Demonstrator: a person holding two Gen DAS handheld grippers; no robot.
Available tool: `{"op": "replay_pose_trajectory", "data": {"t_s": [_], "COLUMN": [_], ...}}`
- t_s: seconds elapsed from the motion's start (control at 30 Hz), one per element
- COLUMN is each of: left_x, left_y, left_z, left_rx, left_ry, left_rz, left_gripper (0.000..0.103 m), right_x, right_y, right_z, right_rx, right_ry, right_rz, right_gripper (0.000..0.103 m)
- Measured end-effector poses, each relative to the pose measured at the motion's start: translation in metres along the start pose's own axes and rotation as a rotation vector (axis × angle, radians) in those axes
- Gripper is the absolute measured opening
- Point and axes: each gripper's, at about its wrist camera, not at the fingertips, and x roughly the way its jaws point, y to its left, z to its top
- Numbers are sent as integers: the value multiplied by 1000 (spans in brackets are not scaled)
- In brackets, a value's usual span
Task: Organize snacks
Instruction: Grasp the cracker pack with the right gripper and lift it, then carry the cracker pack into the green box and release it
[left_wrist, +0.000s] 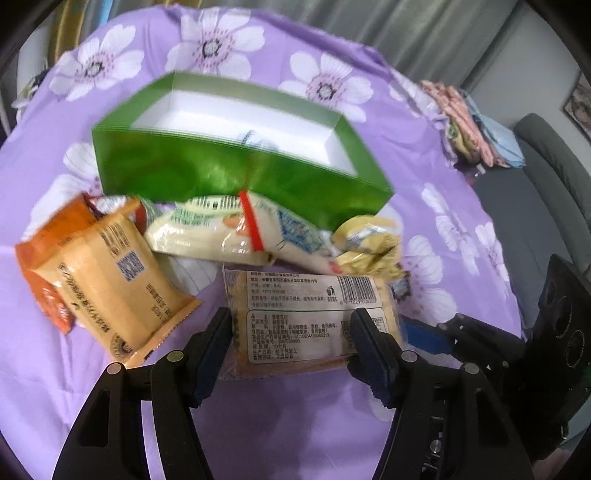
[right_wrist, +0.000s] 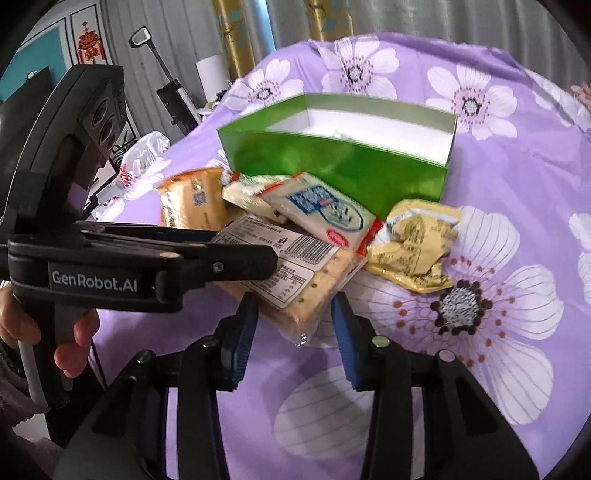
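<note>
Clamped across the flat clear-wrapped cracker packet with the white printed label (left_wrist: 306, 321), left gripper (left_wrist: 291, 334) pinched it by both long edges, pads pressed into the film; right gripper (right_wrist: 293, 325) straddled the same packet's near corner, blue pads (right_wrist: 242, 339) just beside the wrapper, contact on both sides not clear, so grip on that side could not be told. Held just off the purple flowered bedsheet (right_wrist: 498, 229), in front of the open green cardboard box with the white inside (left_wrist: 236, 162); touched at its far end by the loose pile: tan biscuit pouch with a QR code (left_wrist: 118, 280), long white rice-cracker bag with a red band (left_wrist: 236, 229), crumpled yellow wrapper (right_wrist: 417, 247).

Likely trouble from here: slippery film sliding out of the left pads once tilted toward the box; brittle crackers snapping if both grippers pulled or twisted against each other; packet's far end dragging the white bag or yellow wrapper along; light box nudged away on the soft sheet if the packet struck its near wall rather than clearing the rim.
</note>
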Motion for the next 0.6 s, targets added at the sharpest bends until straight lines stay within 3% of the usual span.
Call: {"op": "replay_pose_trajectory", "data": {"t_s": [0.3, 0.6], "left_x": [-49, -56], "left_y": [-21, -25], "left_z": [19, 57], "left_rx": [59, 95], "left_ry": [-140, -208], "left_rz": [1, 11], "left_gripper": [66, 66], "right_x": [-45, -48], "right_y": [12, 6], "right_z": [25, 62], "right_rx": [-47, -79], "right_ry": [-125, -196], "right_rz": [-11, -31], "right_gripper": [41, 41]}}
